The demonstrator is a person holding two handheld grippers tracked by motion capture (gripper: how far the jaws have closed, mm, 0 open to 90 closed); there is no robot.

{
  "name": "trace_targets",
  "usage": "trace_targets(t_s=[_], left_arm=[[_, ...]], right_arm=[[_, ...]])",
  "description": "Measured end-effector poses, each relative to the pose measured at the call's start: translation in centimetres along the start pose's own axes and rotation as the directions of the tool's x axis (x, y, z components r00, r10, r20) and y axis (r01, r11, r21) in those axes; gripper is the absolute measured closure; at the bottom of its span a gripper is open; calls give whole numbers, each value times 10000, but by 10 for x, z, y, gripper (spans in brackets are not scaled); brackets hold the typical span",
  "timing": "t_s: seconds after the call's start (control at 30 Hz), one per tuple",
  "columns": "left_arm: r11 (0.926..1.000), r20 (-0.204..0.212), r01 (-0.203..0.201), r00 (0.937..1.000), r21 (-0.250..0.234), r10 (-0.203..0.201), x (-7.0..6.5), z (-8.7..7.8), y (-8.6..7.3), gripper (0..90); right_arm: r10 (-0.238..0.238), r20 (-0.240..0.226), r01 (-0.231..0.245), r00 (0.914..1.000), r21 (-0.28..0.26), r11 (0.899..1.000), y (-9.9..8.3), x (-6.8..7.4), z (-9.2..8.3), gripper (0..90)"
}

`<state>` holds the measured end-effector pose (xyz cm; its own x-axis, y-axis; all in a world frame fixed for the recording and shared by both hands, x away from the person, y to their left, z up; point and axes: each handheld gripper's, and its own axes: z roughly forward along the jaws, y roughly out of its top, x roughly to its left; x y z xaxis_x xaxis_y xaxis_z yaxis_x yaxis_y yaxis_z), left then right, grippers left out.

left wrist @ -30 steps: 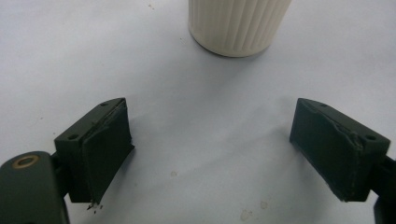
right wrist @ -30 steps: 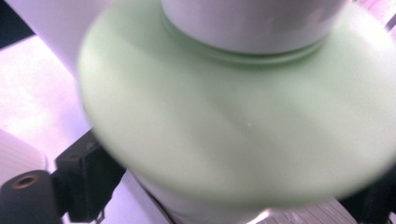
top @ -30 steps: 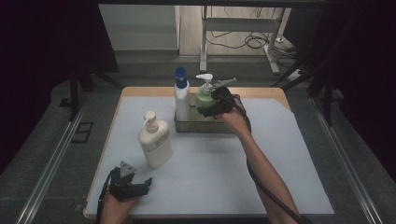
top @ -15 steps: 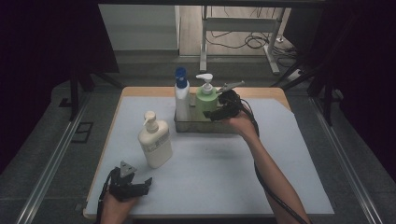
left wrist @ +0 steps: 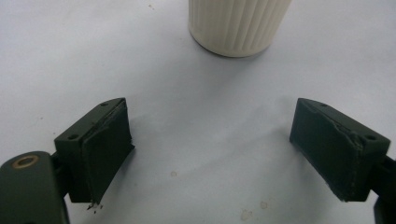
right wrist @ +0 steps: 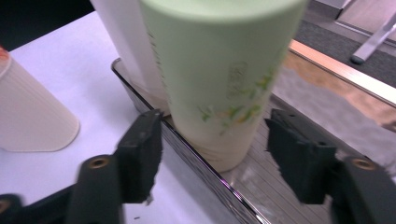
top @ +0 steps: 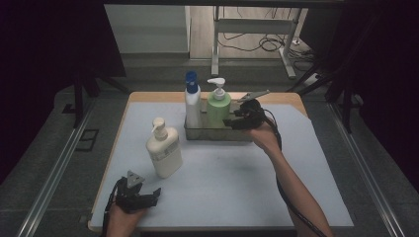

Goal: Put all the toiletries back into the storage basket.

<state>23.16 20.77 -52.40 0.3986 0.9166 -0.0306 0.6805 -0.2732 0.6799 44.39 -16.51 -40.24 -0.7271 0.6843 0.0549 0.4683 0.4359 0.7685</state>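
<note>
Since the earlier frames the right gripper (top: 232, 121) has drawn a little to the right, off the green pump bottle (top: 218, 109), and its jaws have just been closing. In the right gripper view the bottle's smooth, round, pale green body (right wrist: 219, 79) stands between the two black jaws – the rubber pads do not press on it, a gap shows at each side, so the grip is not made.

The green bottle stands upright in the metal tray (top: 217, 134), a shallow rectangular tin with a shiny rim (right wrist: 196, 163) and a ribbed floor. Just left of it in the same tray stands a slim white bottle with a blue cap (top: 192, 101); the two are very near, and I cannot tell if they touch.

Left of the tray and nearer to the person, a cream pump bottle (top: 163, 150) stands alone on the pale blue mat (top: 237, 182), slightly tilted in the high view. Its wall has fine vertical ribs (left wrist: 236, 23), a matte plastic.

Nearer still, at the mat's front edge, the left gripper (top: 148, 196) rests low over the mat – its jaws stand wide apart with nothing between them, the pads (left wrist: 105, 154) worn and rough at the edges. A grey three-cornered plate sits on top of it.
</note>
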Motion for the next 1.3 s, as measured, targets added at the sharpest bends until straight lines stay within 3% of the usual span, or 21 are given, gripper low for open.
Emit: trace_targets(t_s=[0.27,0.4,0.6,1.0,1.3], left_arm=[[10000,-2,3,10000,-2,-3,0,0,0,121],[10000,-3,4,10000,7,-4,0,0,0,121],[10000,-9,-4,10000,12,4,0,0,0,121],[10000,-14,1,10000,19,-1,0,0,0,121],[10000,-7,2,10000,19,-2,0,0,0,121]], right_arm=[[322,510,-324,9982,32,9995,-4,-7,-1,611],[176,863,-188,9961,130,9997,-4,-9,3,727],[379,1129,-397,9929,138,9991,-3,-14,11,865],[1149,1338,-1215,9843,423,9917,-3,-29,35,891],[1233,1145,-1316,9857,675,9890,-5,-33,51,884]])
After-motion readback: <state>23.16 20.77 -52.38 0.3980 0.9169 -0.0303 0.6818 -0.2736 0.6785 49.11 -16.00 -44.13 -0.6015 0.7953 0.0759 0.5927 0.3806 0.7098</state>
